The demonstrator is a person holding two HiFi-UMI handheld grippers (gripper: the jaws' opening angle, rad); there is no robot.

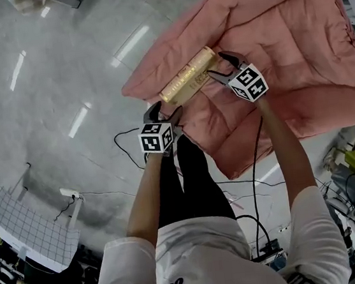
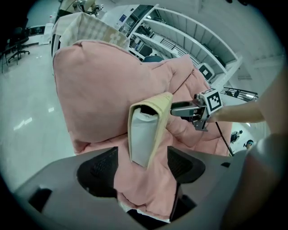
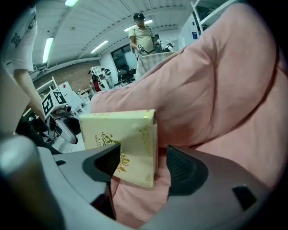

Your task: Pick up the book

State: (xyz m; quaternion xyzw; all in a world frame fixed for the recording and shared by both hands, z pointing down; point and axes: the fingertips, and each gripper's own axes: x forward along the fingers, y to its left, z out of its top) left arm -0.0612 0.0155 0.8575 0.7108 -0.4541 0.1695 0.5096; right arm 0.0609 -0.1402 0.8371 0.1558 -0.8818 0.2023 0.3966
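A cream book with gold print (image 1: 188, 75) lies on a pink quilt (image 1: 294, 46), near its left edge. My left gripper (image 1: 161, 115) is at the book's near end and my right gripper (image 1: 220, 68) at its far end. In the left gripper view the book's end (image 2: 144, 130) stands upright between the jaws of the left gripper (image 2: 140, 166), with a gap on each side. In the right gripper view the book's cover (image 3: 121, 139) sits between the wide jaws of the right gripper (image 3: 143, 164), and the right pad is clear of it. Both grippers are open.
The quilt is heaped on a glossy grey floor (image 1: 49, 89). Black cables (image 1: 127, 151) trail by my feet. A white gridded board (image 1: 27, 227) stands at the lower left. A person (image 3: 143, 33) stands far behind the quilt, and shelving (image 2: 189, 40) rises beyond it.
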